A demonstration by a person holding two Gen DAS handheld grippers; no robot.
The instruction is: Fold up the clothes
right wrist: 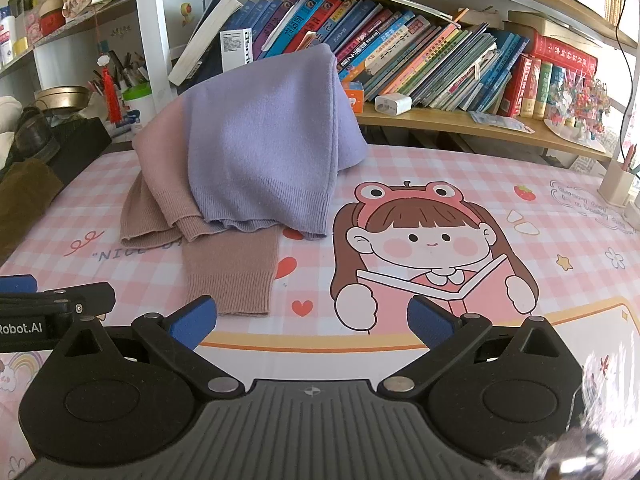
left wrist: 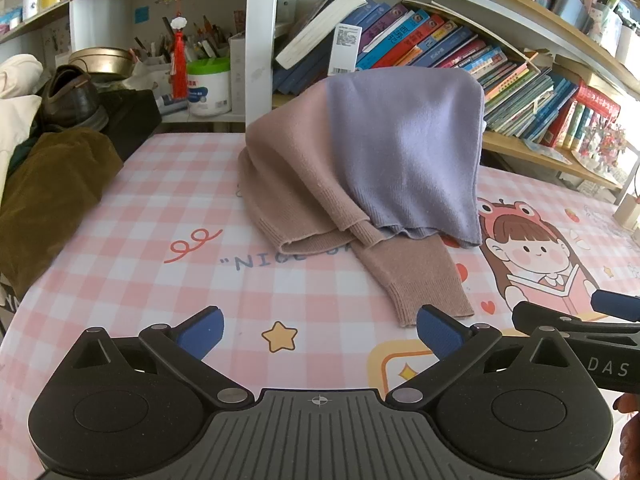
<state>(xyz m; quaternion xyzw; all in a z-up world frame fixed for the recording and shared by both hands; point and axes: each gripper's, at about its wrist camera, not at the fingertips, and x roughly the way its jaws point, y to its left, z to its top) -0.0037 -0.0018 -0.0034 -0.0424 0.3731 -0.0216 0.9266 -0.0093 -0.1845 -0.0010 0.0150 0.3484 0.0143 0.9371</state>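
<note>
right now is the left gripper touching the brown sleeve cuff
Apart. The left wrist view shows the left gripper open, with pink tablecloth visible between its fingertips and the sleeve cuff.

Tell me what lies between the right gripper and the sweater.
Only bare tablecloth lies between the right gripper and the sweater; its brown sleeve cuff comes nearest, in the right wrist view.

Two low wrist views, side by side, facing the same sweater point(left wrist: 360, 160).
</note>
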